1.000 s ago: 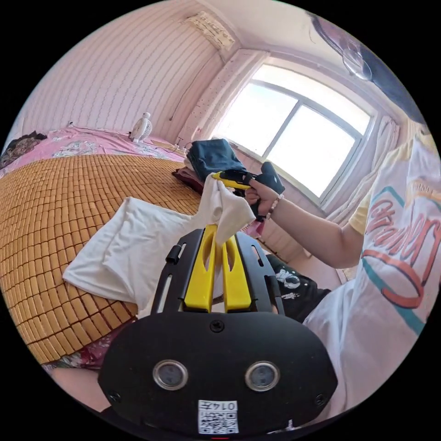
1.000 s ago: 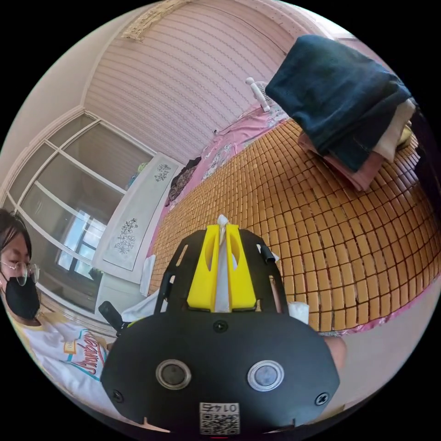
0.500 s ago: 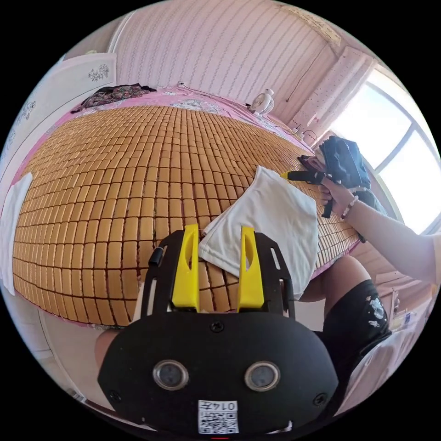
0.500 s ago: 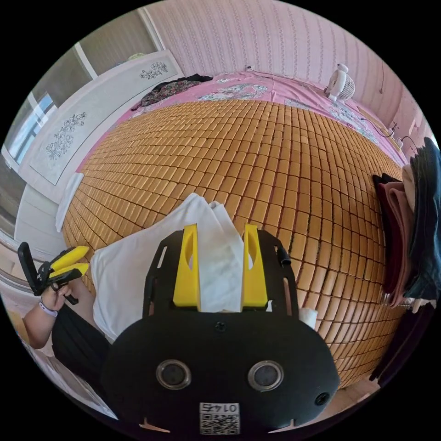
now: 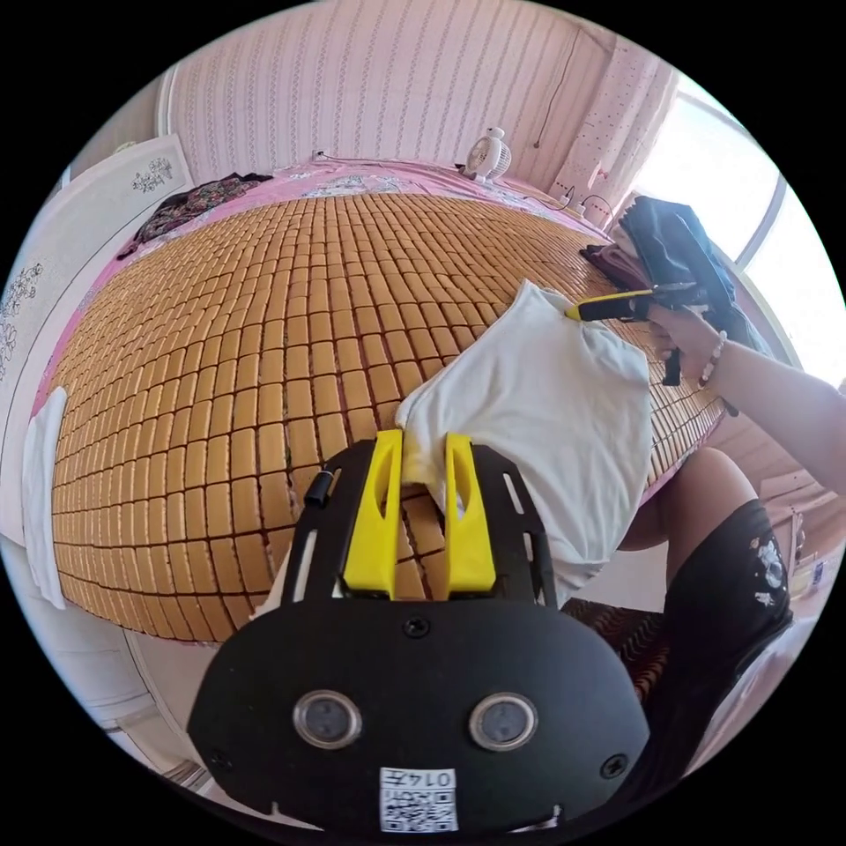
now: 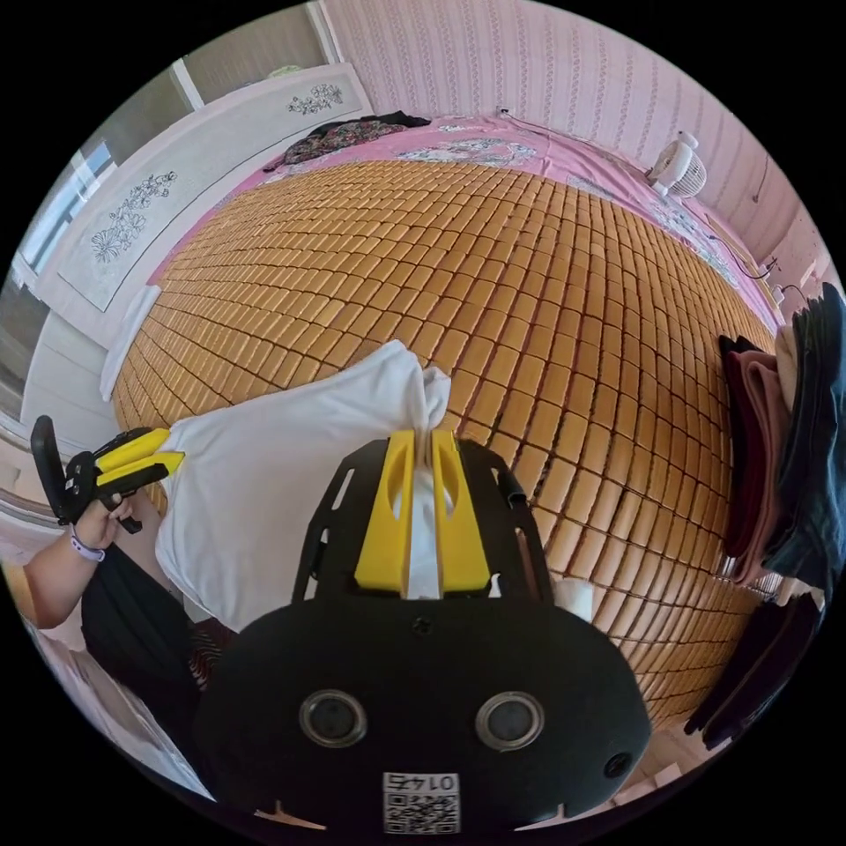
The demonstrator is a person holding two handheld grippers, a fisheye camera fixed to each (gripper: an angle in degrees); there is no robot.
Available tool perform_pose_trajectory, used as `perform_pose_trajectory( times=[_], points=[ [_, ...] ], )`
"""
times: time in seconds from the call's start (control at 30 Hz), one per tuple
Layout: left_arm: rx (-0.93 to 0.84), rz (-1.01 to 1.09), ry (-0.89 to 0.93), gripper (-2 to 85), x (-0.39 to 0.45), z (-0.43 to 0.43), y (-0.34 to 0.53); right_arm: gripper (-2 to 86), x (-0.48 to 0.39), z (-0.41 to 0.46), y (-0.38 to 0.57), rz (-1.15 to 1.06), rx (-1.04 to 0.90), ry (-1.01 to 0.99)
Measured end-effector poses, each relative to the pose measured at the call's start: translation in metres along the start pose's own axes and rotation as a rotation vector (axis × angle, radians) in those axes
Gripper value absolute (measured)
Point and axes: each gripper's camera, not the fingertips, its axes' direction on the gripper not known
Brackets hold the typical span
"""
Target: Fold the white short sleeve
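Bed (image 5: 132, 493) with bamboo mat (image 6: 529, 264), white shirt (image 6: 282, 476), stacked folded clothes (image 6: 793, 458)

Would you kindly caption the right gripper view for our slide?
Right hand-held gripper pinching a white short-sleeve shirt on a bamboo mat.

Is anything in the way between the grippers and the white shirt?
Nothing visible. The left gripper meets a corner of the white short-sleeve shirt, the right gripper is shut on another corner, and the woven bamboo mat beyond is bare up to the folded clothes stack.
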Motion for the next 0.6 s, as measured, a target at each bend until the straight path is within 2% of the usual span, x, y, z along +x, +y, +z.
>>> perform_pose_trajectory(
  times=[0.13, 0.23, 0.37, 0.5, 0.6],
  points=[
    [0.051, -0.014, -0.036, 7.3, 0.015, -0.026, 0.010, 2.1, 0.014, -0.011, 0.014, 0.162, 0.013, 0.130],
    [0.089, 0.013, 0.050, 6.9, 0.048, -0.049, 0.028, 2.0, 0.031, -0.020, 0.035, 0.311, 0.059, 0.185],
    [0.024, 0.092, 0.169, 6.6, 0.109, -0.051, 0.054, 2.0, 0.051, -0.025, 0.060, 0.435, 0.062, 0.248],
    [-0.052, 0.200, 0.092, 6.8, 0.160, -0.029, 0.069, 1.9, 0.064, -0.034, 0.081, 0.548, 0.101, 0.269],
    [-0.045, 0.211, 0.048, 6.9, 0.176, -0.023, 0.068, 1.9, 0.072, -0.033, 0.095, 0.597, 0.109, 0.240]
  ],
)
